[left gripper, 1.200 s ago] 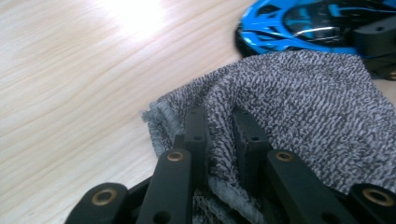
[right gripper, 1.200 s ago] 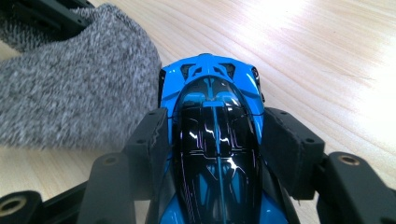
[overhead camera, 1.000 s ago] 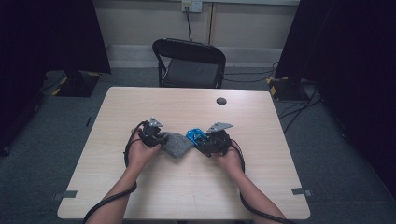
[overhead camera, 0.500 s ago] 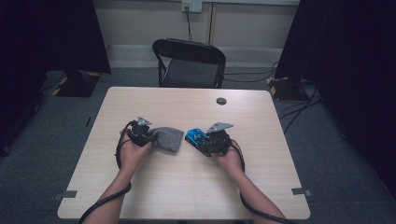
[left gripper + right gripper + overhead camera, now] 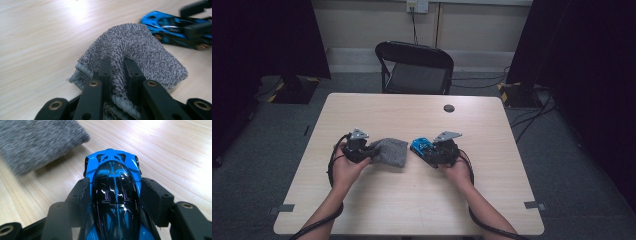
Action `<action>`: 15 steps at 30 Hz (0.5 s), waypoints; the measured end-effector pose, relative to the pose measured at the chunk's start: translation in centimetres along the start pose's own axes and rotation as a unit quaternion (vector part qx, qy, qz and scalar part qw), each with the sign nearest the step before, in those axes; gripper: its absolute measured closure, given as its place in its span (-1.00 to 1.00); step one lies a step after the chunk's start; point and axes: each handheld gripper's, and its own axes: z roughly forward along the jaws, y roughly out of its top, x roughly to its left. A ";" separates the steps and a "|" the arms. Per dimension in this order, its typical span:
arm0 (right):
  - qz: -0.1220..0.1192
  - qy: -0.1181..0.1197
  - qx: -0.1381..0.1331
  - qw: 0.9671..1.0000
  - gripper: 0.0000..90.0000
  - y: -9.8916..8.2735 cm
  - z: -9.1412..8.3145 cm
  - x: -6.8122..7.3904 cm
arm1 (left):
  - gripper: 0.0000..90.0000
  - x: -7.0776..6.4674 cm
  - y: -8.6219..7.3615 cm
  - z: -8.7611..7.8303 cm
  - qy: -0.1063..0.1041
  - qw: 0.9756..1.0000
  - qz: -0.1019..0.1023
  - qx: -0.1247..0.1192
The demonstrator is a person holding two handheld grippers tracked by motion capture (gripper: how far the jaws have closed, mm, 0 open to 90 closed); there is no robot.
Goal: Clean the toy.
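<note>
Pale wood-grain table [image 5: 377, 200], black folding chair [image 5: 414, 67] behind, left gripper [image 5: 362, 152] pinching grey cloth [image 5: 389, 151], right gripper [image 5: 437, 156] clasping blue toy car [image 5: 422, 147], grey carpet [image 5: 262, 150], dark curtains [image 5: 262, 35]

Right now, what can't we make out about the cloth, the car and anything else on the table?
- Toy car: right gripper view, rear cut off by the bottom edge, sides covered by the right tool.
- Grey cloth: left gripper view, pinched fold hidden inside the left tool.
- Small dark round object: high view, too small to identify.

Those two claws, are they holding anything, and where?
Left claw pinches a fold of the grey terry cloth; right claw clamps the blue toy car's sides.
</note>
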 end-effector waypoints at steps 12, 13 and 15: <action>-0.009 -0.006 0.014 1.000 -0.21 0.4 -0.1 0.3 | 0.72 -4.6 -1.4 -0.2 -0.059 0.997 0.045 0.020; -0.010 -0.003 0.016 1.000 -0.24 0.5 -0.3 0.3 | 0.72 -4.9 -1.5 -0.1 -0.062 0.996 0.052 0.023; -0.017 0.000 0.016 1.000 -0.28 0.7 -0.6 0.5 | 0.72 -5.4 -1.7 0.1 -0.069 0.996 0.051 0.025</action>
